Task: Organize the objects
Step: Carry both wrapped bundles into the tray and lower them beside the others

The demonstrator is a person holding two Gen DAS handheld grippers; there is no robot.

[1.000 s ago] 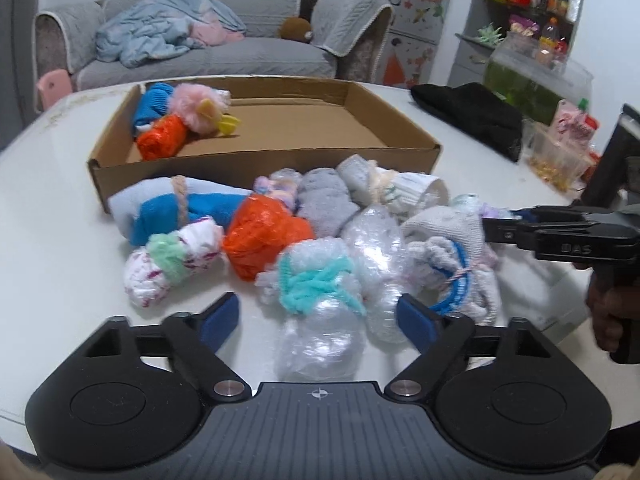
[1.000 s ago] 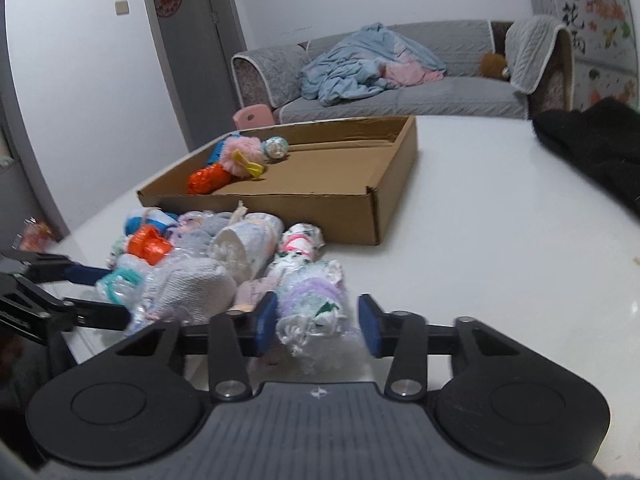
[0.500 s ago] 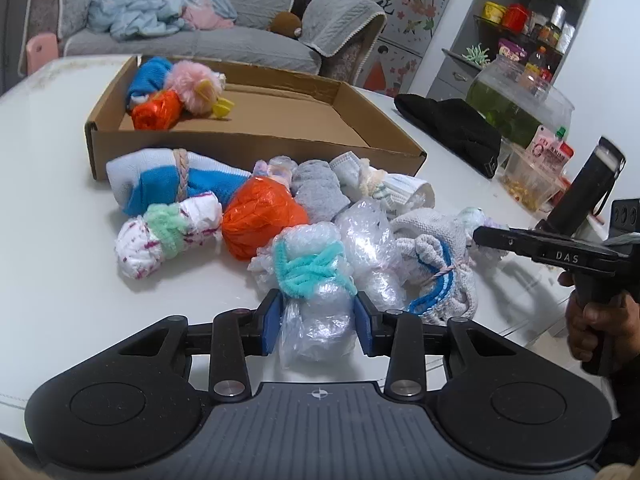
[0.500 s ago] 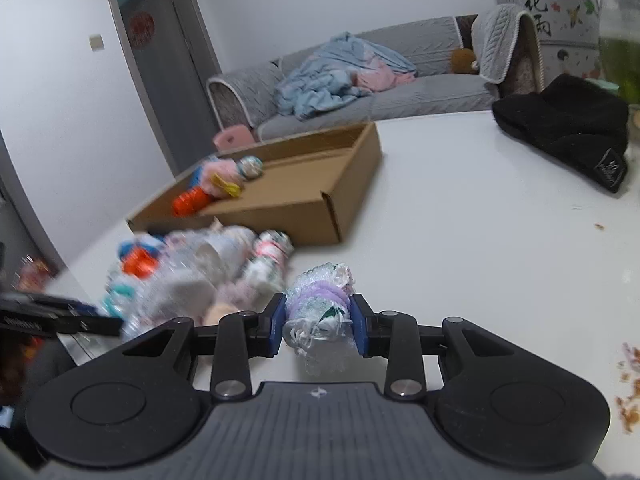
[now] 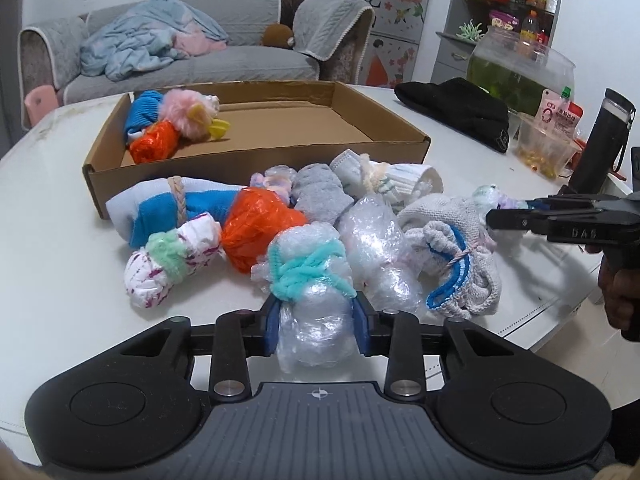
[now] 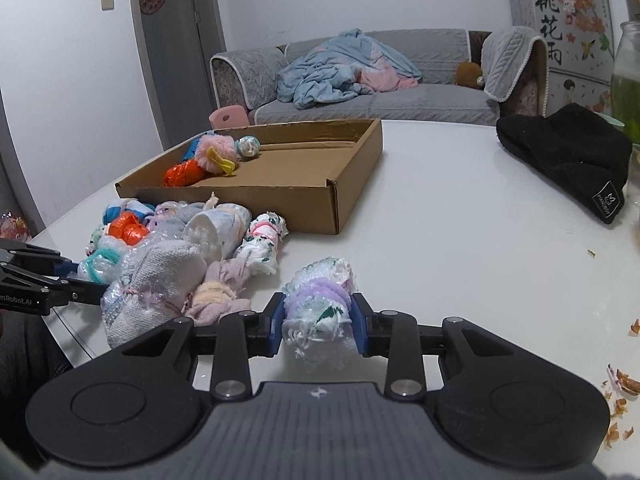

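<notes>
Left wrist view shows my left gripper with its jaws just closed in on the clear plastic bundle tied with teal yarn; the blue pads now press its lower half from both sides, so it is grasped. That bundle sits at the near edge of the pile of tied bundles on the white table, touching the orange plastic bundle and another clear one beside it.

My worry is the crinkly film: it is slick and squashes, so I judge it could slide out of the pads on the lift, or drag a neighbour along with it.

From the right wrist camera, my right gripper is clenched on the white bundle wrapped in purple yarn, which lies between the pads, apart from the pile. Loose threads hang below it and might snag.

The cardboard box stands just behind the pile, already holding a few bundles in its far-left corner.
</notes>
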